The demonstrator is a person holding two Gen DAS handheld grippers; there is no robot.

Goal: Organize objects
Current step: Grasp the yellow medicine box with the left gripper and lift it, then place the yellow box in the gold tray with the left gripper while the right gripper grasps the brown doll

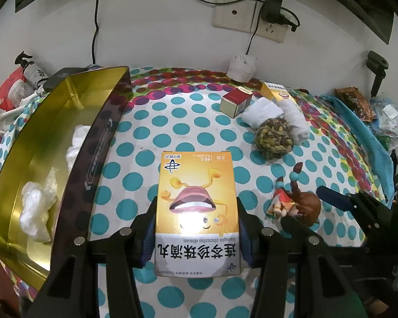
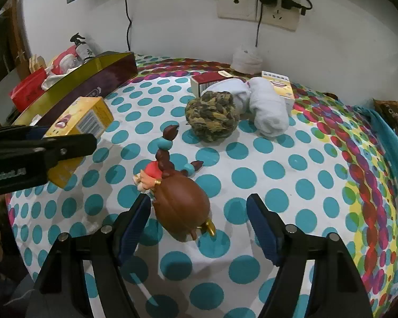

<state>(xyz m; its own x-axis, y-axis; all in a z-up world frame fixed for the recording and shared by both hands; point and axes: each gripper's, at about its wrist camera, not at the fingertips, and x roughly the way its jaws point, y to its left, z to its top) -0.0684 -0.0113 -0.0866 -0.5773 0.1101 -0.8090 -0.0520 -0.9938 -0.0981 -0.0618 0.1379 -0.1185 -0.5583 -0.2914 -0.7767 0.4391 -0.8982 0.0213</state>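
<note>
A yellow medicine box [image 1: 196,185] with a cartoon face is held above the dotted tablecloth, my left gripper [image 1: 196,204] shut on its two long sides. The same box [image 2: 90,116] shows at the left of the right wrist view, next to a gold-lined tray [image 1: 66,100]. A toy figurine [image 2: 183,206] with a brown head and braids lies on the cloth. My right gripper [image 2: 199,209] stands open around it. Its left pad sits close against the head and the right pad is well apart.
The tray holds crumpled white plastic [image 1: 37,212]. Further back lie a woven ball [image 2: 212,116], rolled white socks [image 2: 268,111], a red and white box [image 1: 234,100], another yellow box [image 2: 278,82] and a white roll [image 1: 241,67] by the wall. Clutter lines both table ends.
</note>
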